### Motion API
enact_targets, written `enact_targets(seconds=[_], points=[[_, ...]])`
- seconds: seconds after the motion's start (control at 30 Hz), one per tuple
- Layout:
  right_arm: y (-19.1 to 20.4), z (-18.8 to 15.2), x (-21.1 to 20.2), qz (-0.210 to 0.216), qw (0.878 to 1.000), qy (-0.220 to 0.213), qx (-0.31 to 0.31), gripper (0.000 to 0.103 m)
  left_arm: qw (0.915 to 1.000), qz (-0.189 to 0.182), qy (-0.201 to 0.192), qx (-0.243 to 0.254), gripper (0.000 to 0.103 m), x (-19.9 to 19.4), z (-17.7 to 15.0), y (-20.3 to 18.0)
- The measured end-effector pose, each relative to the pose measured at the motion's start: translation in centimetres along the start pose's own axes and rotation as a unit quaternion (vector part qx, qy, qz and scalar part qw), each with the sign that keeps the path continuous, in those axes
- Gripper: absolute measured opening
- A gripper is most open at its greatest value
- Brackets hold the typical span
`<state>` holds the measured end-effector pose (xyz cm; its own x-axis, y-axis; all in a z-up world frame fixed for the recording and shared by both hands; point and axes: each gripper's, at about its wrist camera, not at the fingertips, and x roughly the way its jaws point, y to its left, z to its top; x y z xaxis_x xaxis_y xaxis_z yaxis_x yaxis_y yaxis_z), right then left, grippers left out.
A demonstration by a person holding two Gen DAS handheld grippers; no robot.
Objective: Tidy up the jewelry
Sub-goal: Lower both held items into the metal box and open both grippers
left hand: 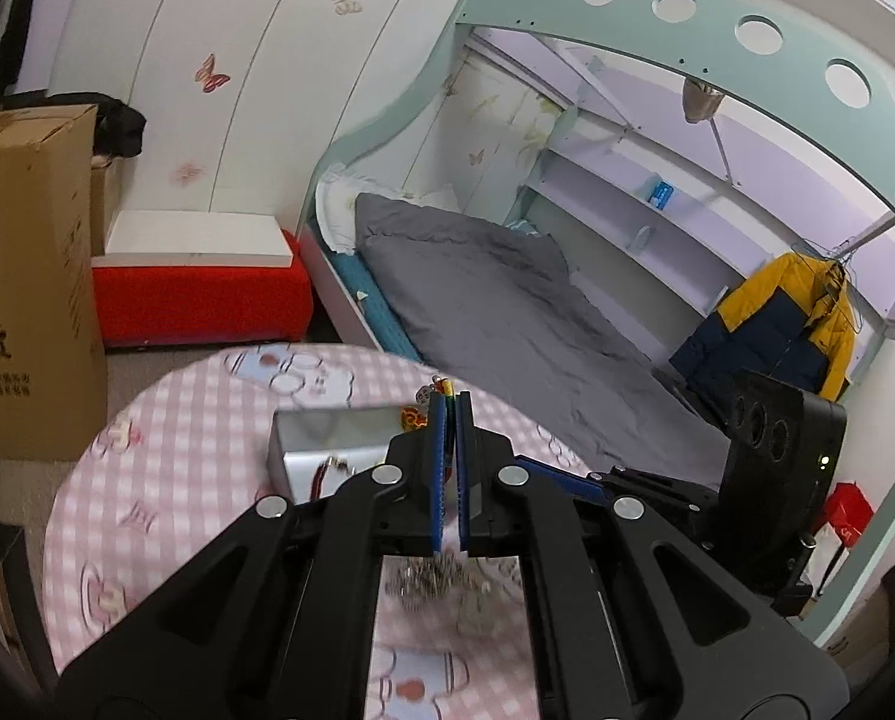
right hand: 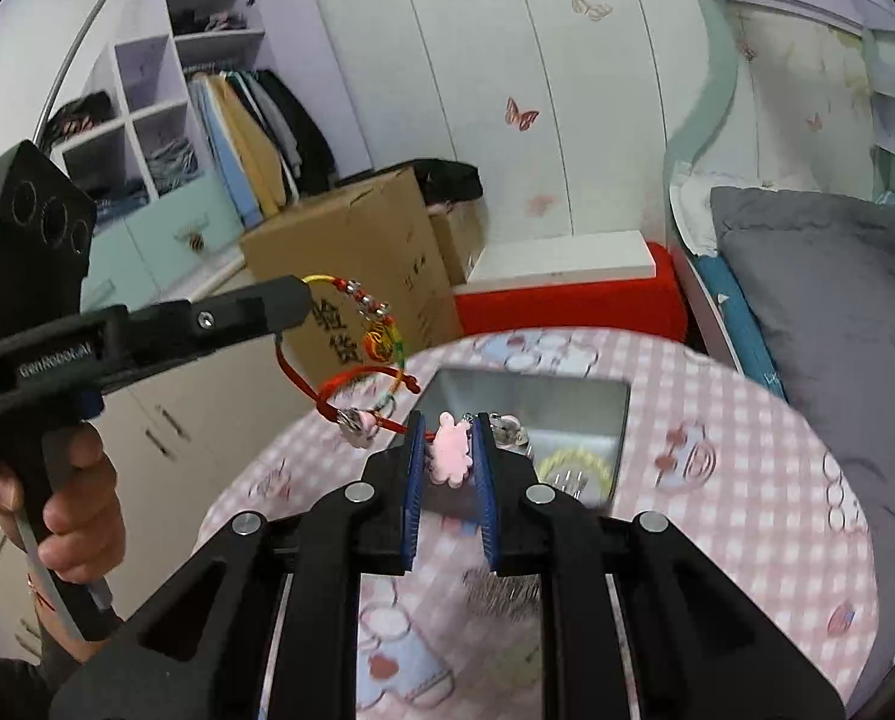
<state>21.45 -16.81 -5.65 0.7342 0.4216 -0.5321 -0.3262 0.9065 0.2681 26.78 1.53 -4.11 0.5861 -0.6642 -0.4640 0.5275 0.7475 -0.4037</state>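
Note:
My left gripper [left hand: 451, 402] is shut on a multicoloured cord bracelet [left hand: 445, 389], held above the round table. In the right wrist view that gripper [right hand: 294, 300] holds the bracelet [right hand: 375, 324] with beads and a red cord that runs down to my right gripper [right hand: 450, 447]. My right gripper is shut on a pink flower-shaped charm [right hand: 447, 450] at the other end of the tangled cords. An open silver metal box [right hand: 525, 414] sits on the table just beyond, with a yellow bangle [right hand: 573, 461] and other small pieces inside. The box also shows in the left wrist view [left hand: 327, 438].
The table has a pink checked cloth [right hand: 717, 480]. A silver hairpiece [right hand: 501, 591] lies blurred on the cloth under my right gripper. A cardboard box [right hand: 351, 252], a red stool [right hand: 567, 294] and a bed with a grey duvet [left hand: 507, 300] stand around the table.

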Motion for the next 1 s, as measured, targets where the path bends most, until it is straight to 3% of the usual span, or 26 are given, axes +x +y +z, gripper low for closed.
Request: enact_targets(seconds=[0.17, 0.43, 0.63, 0.83, 1.0], points=[[-2.1, 0.7, 2.2, -0.002, 1.0, 0.013, 0.017, 0.014, 0.9997, 0.006, 0.025, -0.001, 0.003, 3.5, 0.9, 0.7], [-4.3, -1.0, 5.5, -0.015, 0.997, 0.056, 0.042, 0.014, 0.9945, 0.038, 0.096, -0.018, 0.003, 9.1, -1.5, 2.6], [-5.1, -1.5, 5.2, -0.024, 0.997, 0.058, 0.051, 0.022, 0.9909, 0.049, 0.122, -0.026, 0.004, 10.0, -2.3, 3.3], [-5.1, -1.8, 3.2, -0.03, 0.997, 0.042, 0.053, 0.032, 0.9903, 0.06, 0.125, -0.016, 0.004, 9.4, -2.5, 2.8], [-5.1, -2.1, 1.6, -0.033, 0.997, 0.033, 0.056, 0.035, 0.9879, 0.084, 0.13, -0.004, 0.004, 9.2, -2.9, 2.4]])
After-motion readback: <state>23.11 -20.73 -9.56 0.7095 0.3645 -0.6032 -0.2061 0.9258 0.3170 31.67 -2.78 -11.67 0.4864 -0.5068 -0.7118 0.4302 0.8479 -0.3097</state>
